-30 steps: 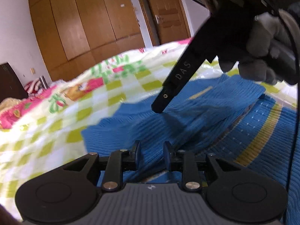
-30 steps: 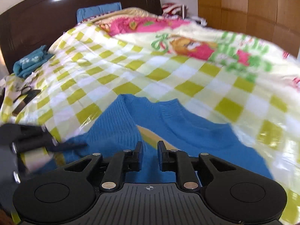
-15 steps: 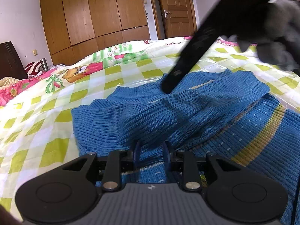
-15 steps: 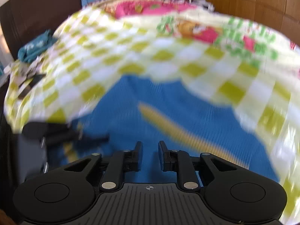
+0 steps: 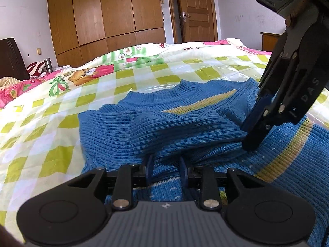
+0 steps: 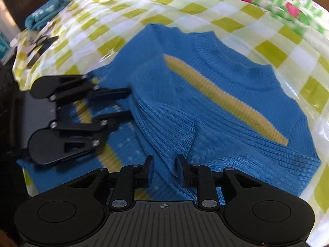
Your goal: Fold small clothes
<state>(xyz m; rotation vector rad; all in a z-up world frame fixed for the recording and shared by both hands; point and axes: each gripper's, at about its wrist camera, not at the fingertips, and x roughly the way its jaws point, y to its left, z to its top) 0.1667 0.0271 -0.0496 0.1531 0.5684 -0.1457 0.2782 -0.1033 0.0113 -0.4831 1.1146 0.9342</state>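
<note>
A small blue knit sweater (image 5: pixel 156 127) with yellow stripes lies on the checked bedspread, its upper half folded down over its lower half. It also fills the right wrist view (image 6: pixel 216 103). My left gripper (image 5: pixel 165 167) is open, fingers low over the sweater with folded fabric between them. It shows from the side in the right wrist view (image 6: pixel 127 103). My right gripper (image 6: pixel 163 169) is open just above the folded sleeve. In the left wrist view its fingertips (image 5: pixel 251 142) touch the fold edge at right.
The yellow-green checked bedspread (image 5: pixel 51 127) with plastic cover surrounds the sweater. Folded teal cloth (image 6: pixel 44 13) and small dark items lie near the bed's far left corner. A dark headboard, wooden wardrobe (image 5: pixel 102 16) and door stand behind the bed.
The sweater's upper part has been carried over and laid down as a fold. My right gripper swung down to the right of the fold. Both grippers' fingers have spread a little.
</note>
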